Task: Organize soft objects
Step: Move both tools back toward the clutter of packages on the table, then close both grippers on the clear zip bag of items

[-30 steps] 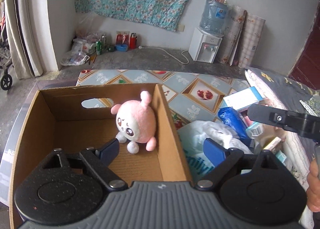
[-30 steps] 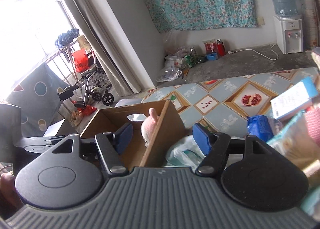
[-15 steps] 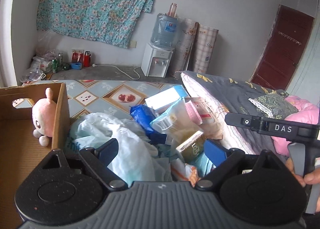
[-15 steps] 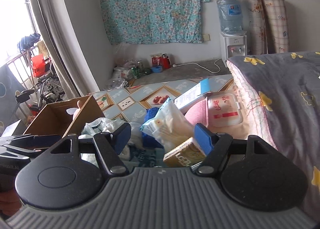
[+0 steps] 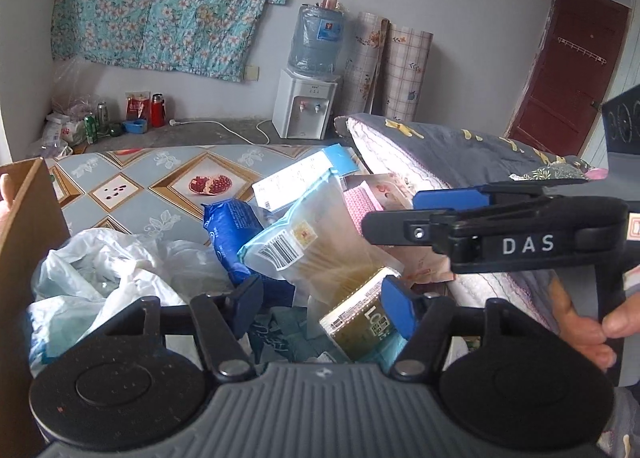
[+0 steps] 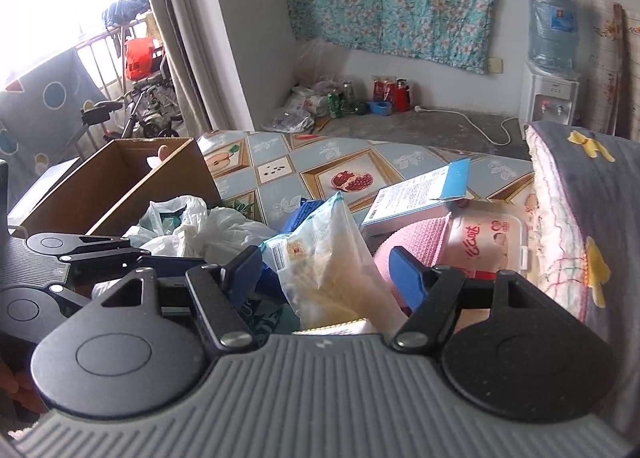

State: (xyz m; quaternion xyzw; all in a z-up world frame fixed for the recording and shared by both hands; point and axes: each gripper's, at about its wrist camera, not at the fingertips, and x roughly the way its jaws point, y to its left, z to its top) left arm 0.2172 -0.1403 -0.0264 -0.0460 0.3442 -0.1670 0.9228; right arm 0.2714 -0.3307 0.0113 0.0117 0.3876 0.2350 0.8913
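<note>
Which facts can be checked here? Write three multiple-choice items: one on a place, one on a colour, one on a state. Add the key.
1. In the right wrist view, the cardboard box stands:
A) on the bed
B) left of the white plastic bag
C) atop the water dispenser

2. The right gripper has pads that are:
A) red
B) blue
C) green

3. The right gripper's jaws are:
A) shut together
B) clamped on a bottle
C) open

Key:
1 B, the box's wall rises just left of the bag.
2 B, both pads show blue.
3 C, a wide gap separates the pads.
</note>
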